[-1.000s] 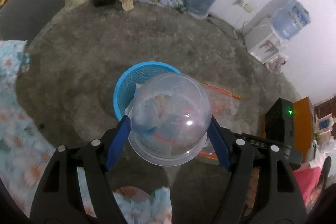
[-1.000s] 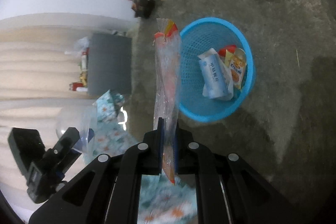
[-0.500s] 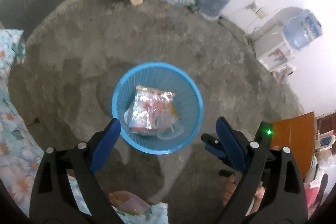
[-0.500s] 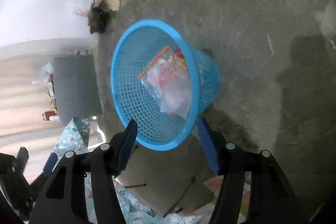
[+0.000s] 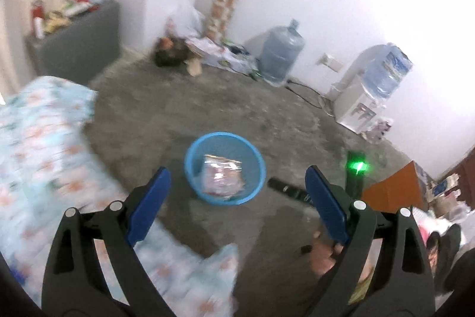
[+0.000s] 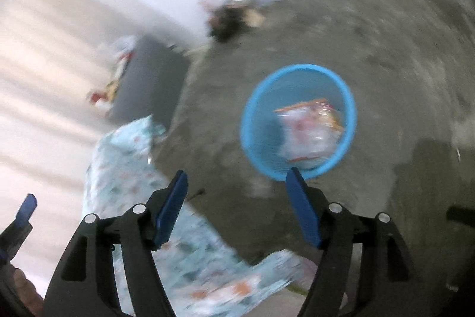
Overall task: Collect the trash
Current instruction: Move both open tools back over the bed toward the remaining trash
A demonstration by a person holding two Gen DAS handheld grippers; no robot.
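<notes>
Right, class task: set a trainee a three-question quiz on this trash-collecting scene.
1. True or false: the left gripper holds a wrapper.
2. What colour is the basket?
   A red
   B blue
   C green
3. Fill in: the clear bag lies ___ the basket.

Key:
1. False; its jaws stand apart with nothing between them.
2. B
3. inside

Right tongs (image 6: 236,198) opening, empty, above blue basket (image 6: 351,121) holding plastic wrapper (image 6: 308,129), concrete floor (image 6: 386,34)
</notes>
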